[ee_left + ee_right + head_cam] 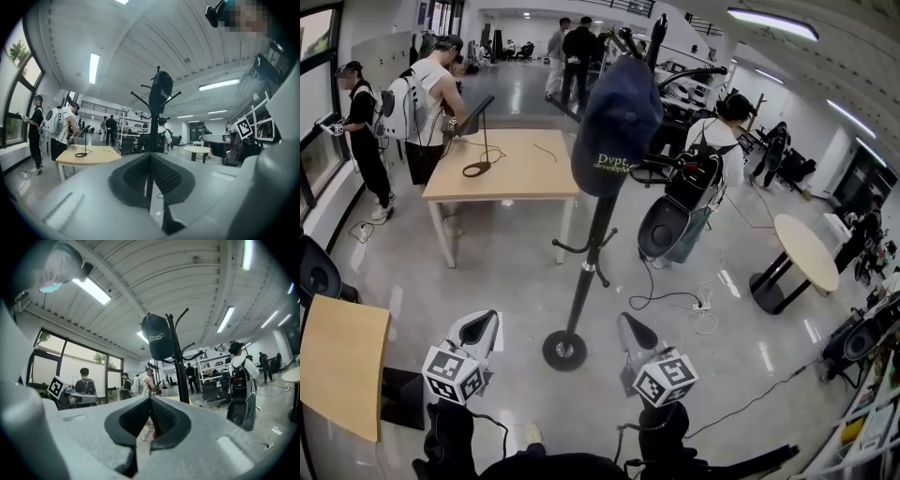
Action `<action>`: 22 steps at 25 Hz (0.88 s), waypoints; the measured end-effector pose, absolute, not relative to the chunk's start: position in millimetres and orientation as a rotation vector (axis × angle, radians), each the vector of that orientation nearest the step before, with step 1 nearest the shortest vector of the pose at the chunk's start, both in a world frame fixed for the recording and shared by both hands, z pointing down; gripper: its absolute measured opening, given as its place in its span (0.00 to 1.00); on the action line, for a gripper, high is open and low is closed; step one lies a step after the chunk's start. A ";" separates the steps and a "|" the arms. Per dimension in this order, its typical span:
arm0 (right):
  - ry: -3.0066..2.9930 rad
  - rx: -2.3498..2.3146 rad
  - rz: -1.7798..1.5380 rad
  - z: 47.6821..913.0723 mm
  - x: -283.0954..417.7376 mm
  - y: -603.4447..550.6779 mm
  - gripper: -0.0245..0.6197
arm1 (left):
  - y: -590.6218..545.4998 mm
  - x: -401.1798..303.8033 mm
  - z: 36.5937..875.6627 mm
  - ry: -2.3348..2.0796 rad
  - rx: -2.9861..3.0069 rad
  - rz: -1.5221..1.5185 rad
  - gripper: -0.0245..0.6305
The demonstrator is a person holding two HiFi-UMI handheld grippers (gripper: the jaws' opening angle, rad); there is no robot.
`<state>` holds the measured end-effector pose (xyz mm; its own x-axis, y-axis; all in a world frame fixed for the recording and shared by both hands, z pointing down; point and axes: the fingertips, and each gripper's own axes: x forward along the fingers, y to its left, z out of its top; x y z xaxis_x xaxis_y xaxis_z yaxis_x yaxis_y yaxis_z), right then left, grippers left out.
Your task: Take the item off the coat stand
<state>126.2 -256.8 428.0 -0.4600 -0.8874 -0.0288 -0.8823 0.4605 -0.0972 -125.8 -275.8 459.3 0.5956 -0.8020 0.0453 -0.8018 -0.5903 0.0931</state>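
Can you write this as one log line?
dark blue fabric cap: on black coat stand | left claw: shut, empty | right claw: shut, empty

Rectangular wooden worktop (pixel 525 173), a looped black cable (pixel 476 170) lying on it; a person with a white backpack (pixel 411 105) stands at its far left corner. Round table (pixel 806 251), black base, well apart to the right. Floor (pixel 487 272), grey and glossy: white power strip (pixel 701 306) with trailing cords.
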 end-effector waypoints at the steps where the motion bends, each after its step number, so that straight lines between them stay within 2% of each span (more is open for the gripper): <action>1: 2.612 -1.600 -0.100 427.1 123.3 -261.3 0.04 | -281.7 -128.4 459.0 -1.357 2.718 -0.004 0.04; 22: 2.484 -1.809 -0.078 426.6 106.0 -294.9 0.04 | -348.7 -137.4 464.2 -1.145 2.815 -0.007 0.04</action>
<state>106.0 -294.9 426.6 -0.3056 -0.9519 -0.0247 -0.9484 0.3066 -0.0806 -137.4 -348.7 464.2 0.7168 -0.6965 0.0341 -0.6960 -0.7116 0.0964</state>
